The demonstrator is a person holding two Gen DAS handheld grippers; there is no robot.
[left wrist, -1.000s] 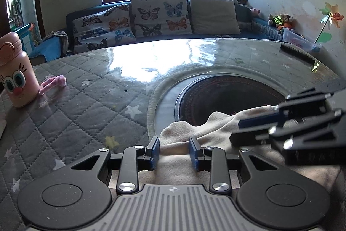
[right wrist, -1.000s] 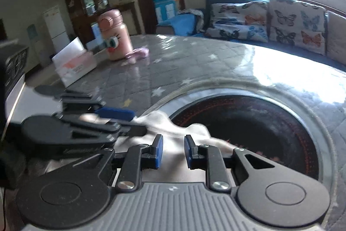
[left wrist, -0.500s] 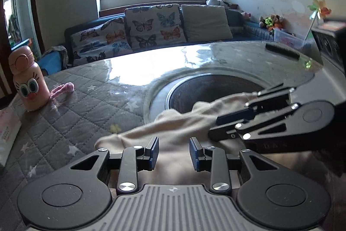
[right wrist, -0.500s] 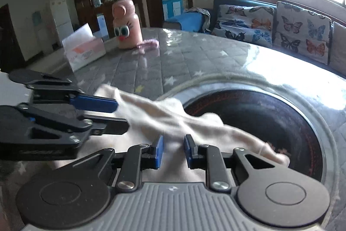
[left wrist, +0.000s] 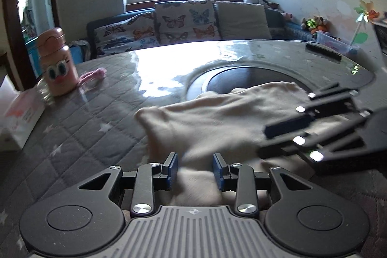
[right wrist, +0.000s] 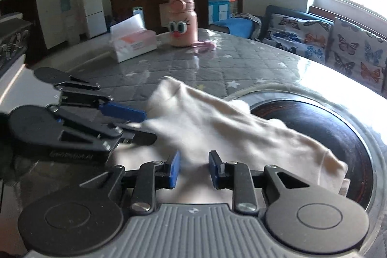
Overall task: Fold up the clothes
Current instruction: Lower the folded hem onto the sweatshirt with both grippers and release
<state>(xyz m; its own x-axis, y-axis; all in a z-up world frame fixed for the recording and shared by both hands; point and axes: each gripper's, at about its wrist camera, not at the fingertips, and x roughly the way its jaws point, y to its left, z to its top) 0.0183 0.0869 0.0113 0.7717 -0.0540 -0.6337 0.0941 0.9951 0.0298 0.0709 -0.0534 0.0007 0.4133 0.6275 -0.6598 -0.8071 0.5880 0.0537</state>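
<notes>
Cream garment (left wrist: pixel 217 120) lies spread on the tabletop (left wrist: pixel 72 137), partly over the dark round inset (left wrist: pixel 254 74) at the tabletop's middle, the rest on the grey quilted cover toward the near edge. Cloth is rumpled, one rounded corner sticks out toward the left side of the tabletop, another end hangs over the inset's near rim (right wrist: pixel 338 166).

Left gripper (left wrist: pixel 194 169): jaws apart, blue pads either side of a fold of the garment at the near edge, cloth sits between them, not pinched. Same gripper shows side-on in the right wrist view (right wrist: pixel 135 121), its tips touching the garment's left edge.

Right gripper (right wrist: pixel 192 169): jaws apart, garment passes between the pads, no clamp visible. In the left wrist view it shows side-on (left wrist: pixel 290 134), low over the garment's right part; contact with the cloth cannot be told there, motion blur.

Pink cartoon-face bottle (right wrist: pixel 182 21) stands upright near the far left edge of the tabletop, pink strap (right wrist: pixel 205 45) lying just beside it. Tissue box (right wrist: pixel 133 42) near the bottle, also at the left edge. Dark flat bar (left wrist: pixel 323 52) near the far right edge. Butterfly-print cushions (left wrist: pixel 186 21) on a sofa beyond the tabletop, under a window.
</notes>
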